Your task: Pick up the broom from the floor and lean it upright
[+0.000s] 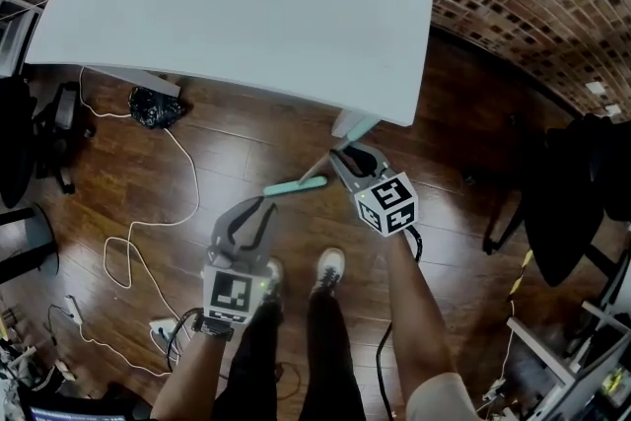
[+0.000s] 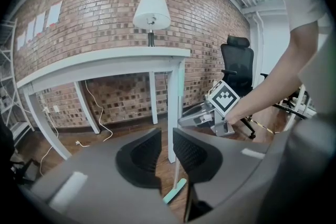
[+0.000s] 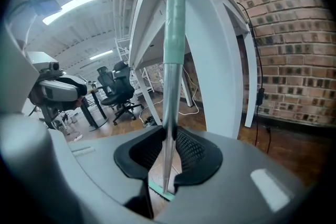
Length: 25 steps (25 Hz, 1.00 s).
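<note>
Holding: my right gripper (image 3: 170,152) pinches the broom (image 3: 174,55) by its stick.
Broom: standing up, green head on the floor (image 1: 246,153), just beside the white table leg (image 3: 218,76).
Left gripper (image 2: 166,150): a little open, holding nothing.
Doing it well: tip the stick gently onto the table leg, then let go slowly.

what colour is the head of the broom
Mint green. The flat narrow broom head shows best in the head view.
</note>
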Each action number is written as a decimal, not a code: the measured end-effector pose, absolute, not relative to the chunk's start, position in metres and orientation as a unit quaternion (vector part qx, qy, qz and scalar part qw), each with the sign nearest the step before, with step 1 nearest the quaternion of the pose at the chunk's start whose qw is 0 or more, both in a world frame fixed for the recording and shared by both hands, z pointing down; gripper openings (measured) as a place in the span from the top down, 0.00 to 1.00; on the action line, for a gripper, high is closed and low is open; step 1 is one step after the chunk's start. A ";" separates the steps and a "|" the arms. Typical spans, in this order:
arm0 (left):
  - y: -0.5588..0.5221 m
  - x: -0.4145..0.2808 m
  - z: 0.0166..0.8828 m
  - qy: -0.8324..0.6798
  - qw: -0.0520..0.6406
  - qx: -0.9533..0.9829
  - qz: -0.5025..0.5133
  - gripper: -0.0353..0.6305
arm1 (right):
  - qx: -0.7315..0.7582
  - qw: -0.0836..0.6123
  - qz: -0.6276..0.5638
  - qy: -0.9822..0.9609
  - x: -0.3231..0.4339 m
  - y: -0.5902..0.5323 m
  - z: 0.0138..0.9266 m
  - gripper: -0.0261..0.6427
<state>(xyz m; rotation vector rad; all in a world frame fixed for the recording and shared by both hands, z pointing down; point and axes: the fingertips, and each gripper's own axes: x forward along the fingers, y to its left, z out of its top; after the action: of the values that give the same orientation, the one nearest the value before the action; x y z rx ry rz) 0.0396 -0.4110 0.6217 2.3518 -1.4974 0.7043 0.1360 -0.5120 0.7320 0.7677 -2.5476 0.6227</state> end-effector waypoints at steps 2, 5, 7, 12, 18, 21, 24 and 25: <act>-0.411 0.039 0.623 -0.517 0.134 0.810 0.243 0.87 | 0.274 0.202 0.221 -0.914 0.135 -0.512 0.732 0.82; -0.411 0.040 0.626 -0.517 0.136 0.809 0.244 0.87 | 0.276 0.199 0.218 -0.915 0.134 -0.513 0.732 0.82; -0.411 0.040 0.628 -0.517 0.137 0.809 0.244 0.87 | 0.278 0.198 0.218 -0.914 0.134 -0.514 0.733 0.82; -0.411 0.038 0.631 -0.518 0.140 0.808 0.242 0.87 | 0.279 0.203 0.210 -0.915 0.134 -0.513 0.732 0.81; -0.416 0.039 0.630 -0.519 0.142 0.808 0.239 0.87 | 0.281 0.211 0.201 -0.914 0.135 -0.512 0.731 0.81; -0.418 0.040 0.631 -0.522 0.147 0.806 0.237 0.87 | 0.286 0.214 0.199 -0.913 0.136 -0.509 0.730 0.81; -0.422 0.042 0.633 -0.529 0.161 0.800 0.233 0.87 | 0.293 0.215 0.197 -0.910 0.138 -0.507 0.730 0.81; -0.423 0.042 0.634 -0.532 0.168 0.797 0.232 0.87 | 0.295 0.215 0.197 -0.910 0.138 -0.506 0.731 0.80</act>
<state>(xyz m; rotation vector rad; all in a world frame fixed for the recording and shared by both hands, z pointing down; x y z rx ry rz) 0.0415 -0.4232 0.6342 2.2677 -1.5126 0.6593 0.1382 -0.5065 0.7305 0.8183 -2.5224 0.5451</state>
